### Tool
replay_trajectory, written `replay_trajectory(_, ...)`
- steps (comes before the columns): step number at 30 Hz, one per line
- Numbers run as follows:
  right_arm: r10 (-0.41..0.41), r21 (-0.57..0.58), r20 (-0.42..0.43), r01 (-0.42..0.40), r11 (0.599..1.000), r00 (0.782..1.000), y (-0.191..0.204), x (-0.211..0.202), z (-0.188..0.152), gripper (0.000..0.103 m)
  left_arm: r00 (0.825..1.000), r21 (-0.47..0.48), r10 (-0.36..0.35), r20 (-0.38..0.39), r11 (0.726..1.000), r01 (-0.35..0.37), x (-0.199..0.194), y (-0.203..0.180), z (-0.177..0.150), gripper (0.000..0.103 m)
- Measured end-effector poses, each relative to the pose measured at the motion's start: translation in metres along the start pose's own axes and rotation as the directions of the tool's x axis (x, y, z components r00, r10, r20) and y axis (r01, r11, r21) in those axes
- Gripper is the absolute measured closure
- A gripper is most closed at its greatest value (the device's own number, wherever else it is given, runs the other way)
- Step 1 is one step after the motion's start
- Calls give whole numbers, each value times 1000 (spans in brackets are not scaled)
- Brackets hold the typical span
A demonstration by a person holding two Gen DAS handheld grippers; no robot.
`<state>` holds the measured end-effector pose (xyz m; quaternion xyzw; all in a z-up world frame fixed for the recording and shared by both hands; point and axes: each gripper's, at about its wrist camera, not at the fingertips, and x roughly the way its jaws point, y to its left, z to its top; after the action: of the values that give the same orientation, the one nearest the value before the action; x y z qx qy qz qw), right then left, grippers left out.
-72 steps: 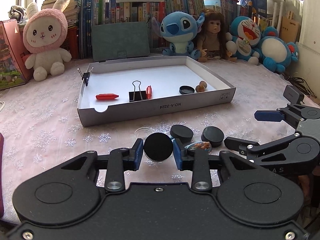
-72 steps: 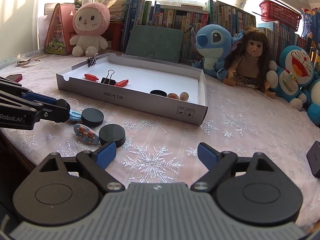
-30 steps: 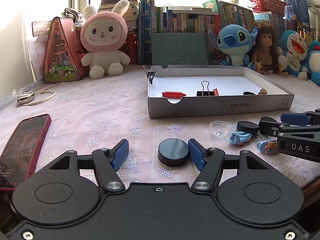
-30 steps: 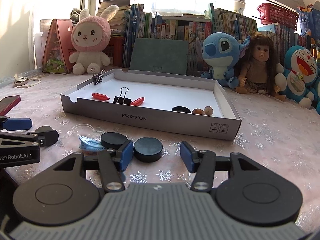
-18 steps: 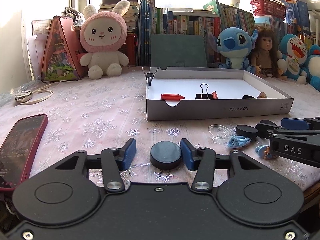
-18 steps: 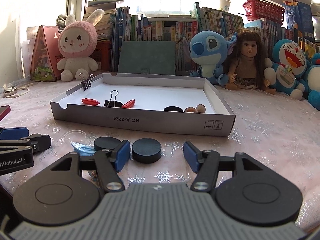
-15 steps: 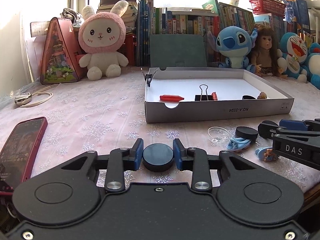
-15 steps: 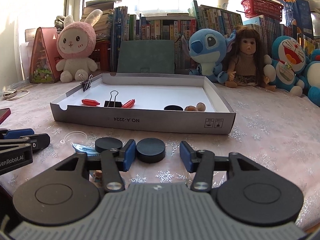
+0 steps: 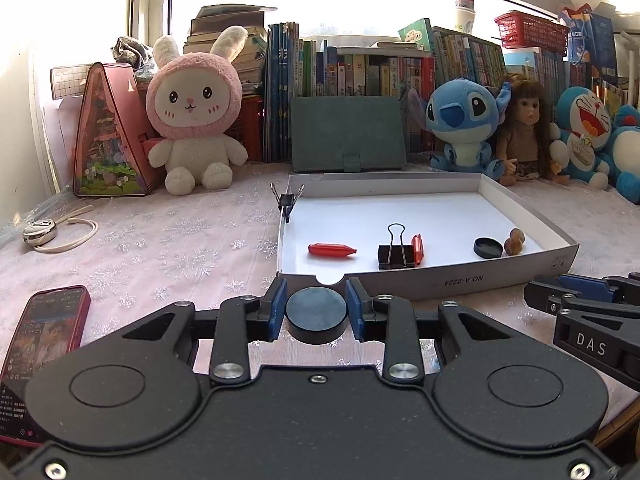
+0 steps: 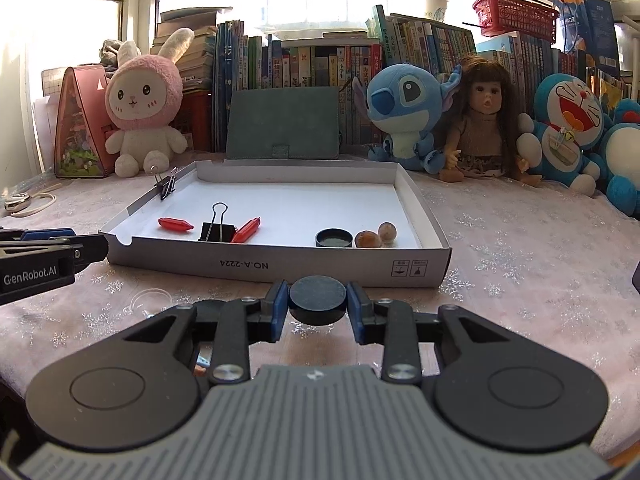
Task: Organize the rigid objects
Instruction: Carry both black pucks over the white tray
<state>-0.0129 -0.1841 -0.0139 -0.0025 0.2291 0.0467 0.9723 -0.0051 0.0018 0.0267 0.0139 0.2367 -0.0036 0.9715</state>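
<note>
At lower centre of the left wrist view, the left gripper (image 9: 316,313) had its blue pads (image 9: 277,310) pressed against both sides of a black disc (image 9: 316,313), jaws drawn in narrow around it, and the disc looked to be clear of the snowflake tablecloth (image 9: 160,248), just short of the near wall of the white cardboard box (image 9: 440,280). Over at lower centre of the right wrist view, the right gripper (image 10: 318,307) was closing on a second black disc (image 10: 317,298), its pads touching or all but touching the rim, so that grip looked barely settled. Inside the box, across the middle of the frame, lay two red capsule-shaped pieces (image 9: 331,249), a black binder clip (image 9: 396,255), a black cap (image 9: 487,247) and a pair of small brown nut-like pieces (image 9: 514,241), with a smaller clip (image 9: 286,201) pinched on the far left corner. The step in hand read as pick-up done on the left, finishing on the right. Next, each disc would need lifting over the front wall and setting down on bare white floor, probably beside the cap at right, with the two grippers kept apart, since they sat close together at the box front.
</note>
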Motion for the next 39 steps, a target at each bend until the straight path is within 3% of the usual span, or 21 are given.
replay_trajectory(6,-3,19,0,3,1000,1000,-8,-1,12,66,1000,-53,-18,-18,998,17,9,6,21,73)
replay_trajectory(18,12,62,-17,-11,998,1000,-35,11,50,66,999,-71,-49,-14,996,47,34,10,71,73)
replay_trajectory(21,26,97,-30,-23,995,999,-45,17,64,66,996,-85,-83,-36,993,80,45,14,83,73)
replay_trajectory(29,55,157,-82,-42,987,995,-69,41,99,66,976,-130,-166,-140,980,148,90,27,116,73)
replay_trajectory(33,77,178,-132,-53,983,988,-78,60,113,66,957,-156,-192,-215,975,160,118,28,127,73)
replay_trajectory(39,91,196,-199,-52,979,976,-82,88,118,66,940,-130,-180,-289,980,147,148,13,128,73)
